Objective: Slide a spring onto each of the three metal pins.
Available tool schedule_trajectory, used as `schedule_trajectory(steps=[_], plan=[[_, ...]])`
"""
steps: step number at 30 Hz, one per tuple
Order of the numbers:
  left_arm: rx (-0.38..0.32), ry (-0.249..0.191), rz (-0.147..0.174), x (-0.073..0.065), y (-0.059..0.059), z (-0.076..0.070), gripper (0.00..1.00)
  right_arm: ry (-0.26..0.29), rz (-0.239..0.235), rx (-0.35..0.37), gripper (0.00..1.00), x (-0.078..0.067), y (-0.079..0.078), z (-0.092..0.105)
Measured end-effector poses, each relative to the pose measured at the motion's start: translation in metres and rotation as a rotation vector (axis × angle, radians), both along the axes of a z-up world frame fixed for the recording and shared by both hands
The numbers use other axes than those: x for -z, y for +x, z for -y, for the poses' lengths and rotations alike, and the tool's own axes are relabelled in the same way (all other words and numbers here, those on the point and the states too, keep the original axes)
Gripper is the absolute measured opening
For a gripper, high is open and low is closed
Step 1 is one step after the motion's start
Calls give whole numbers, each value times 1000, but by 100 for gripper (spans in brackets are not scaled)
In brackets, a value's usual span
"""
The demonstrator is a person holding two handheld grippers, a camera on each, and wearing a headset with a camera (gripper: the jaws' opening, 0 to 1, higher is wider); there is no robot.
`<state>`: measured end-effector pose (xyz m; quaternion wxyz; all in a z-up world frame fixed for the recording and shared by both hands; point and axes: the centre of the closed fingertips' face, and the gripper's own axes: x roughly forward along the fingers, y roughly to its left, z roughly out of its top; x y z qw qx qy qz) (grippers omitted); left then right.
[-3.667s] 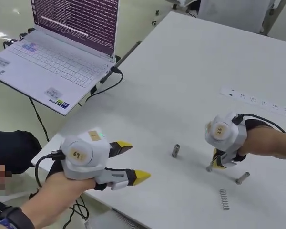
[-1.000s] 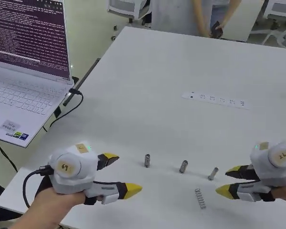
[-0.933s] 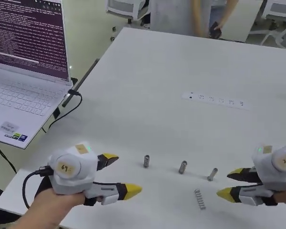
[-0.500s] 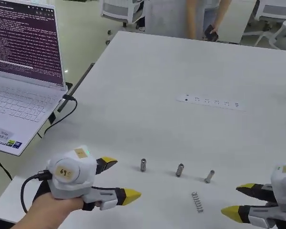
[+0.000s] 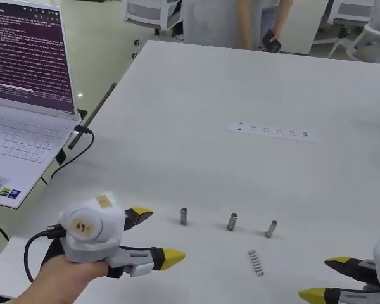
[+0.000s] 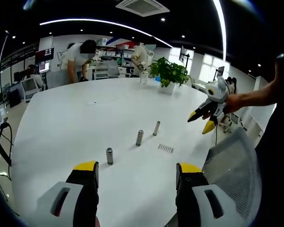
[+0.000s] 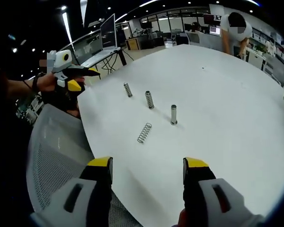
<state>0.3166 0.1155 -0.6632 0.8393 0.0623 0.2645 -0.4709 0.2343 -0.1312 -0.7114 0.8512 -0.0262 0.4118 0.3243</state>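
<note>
Left gripper (image 5: 156,234) spread; loose coiled spring (image 5: 256,262) beside bare pin (image 5: 270,228)

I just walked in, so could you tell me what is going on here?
A person works at a white table with a tool in each hand; the left claw and right claw are both open and empty. Three metal pins stand in a row: the first pin and middle pin carry springs, the third pin is bare. A loose spring lies flat near it.

Bright, even overhead light, soft shadows, sharp focus; fisheye bending at edges
</note>
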Motion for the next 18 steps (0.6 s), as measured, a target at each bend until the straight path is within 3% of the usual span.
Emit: schedule_trajectory(steps=[6, 18], plan=[[16, -6, -14, 5, -5, 9, 62, -1, -25, -1, 61, 6, -8, -2], [76, 3, -26, 13, -13, 32, 61, 18, -14, 20, 63, 3, -14, -4]])
